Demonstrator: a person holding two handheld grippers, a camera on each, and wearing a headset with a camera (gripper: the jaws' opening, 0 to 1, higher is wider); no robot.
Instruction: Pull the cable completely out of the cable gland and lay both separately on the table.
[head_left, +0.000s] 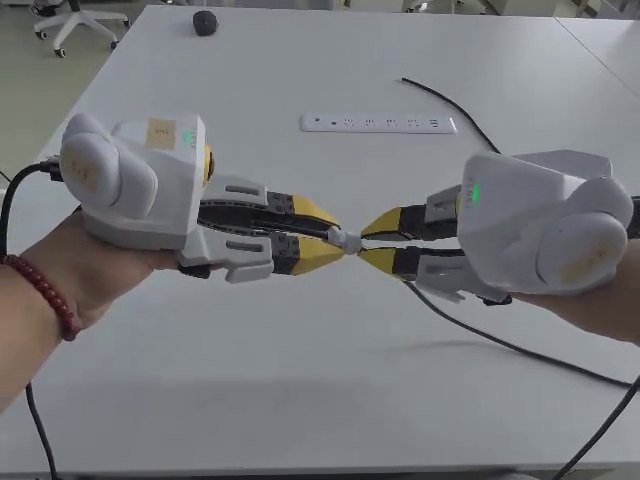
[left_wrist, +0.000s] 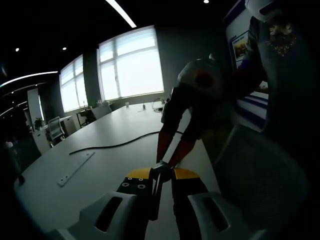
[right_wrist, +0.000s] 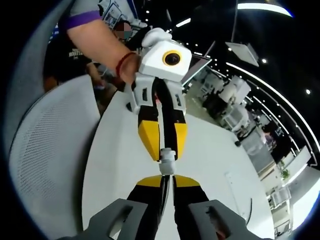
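The small cable gland (head_left: 348, 242) is held above the table (head_left: 300, 380). It is pinched tight by the left gripper (head_left: 335, 241) at 9 o'clock and the right gripper (head_left: 362, 244) at 3 o'clock. The cable cannot be made out. If it is tugged crookedly, the gland could be dropped.
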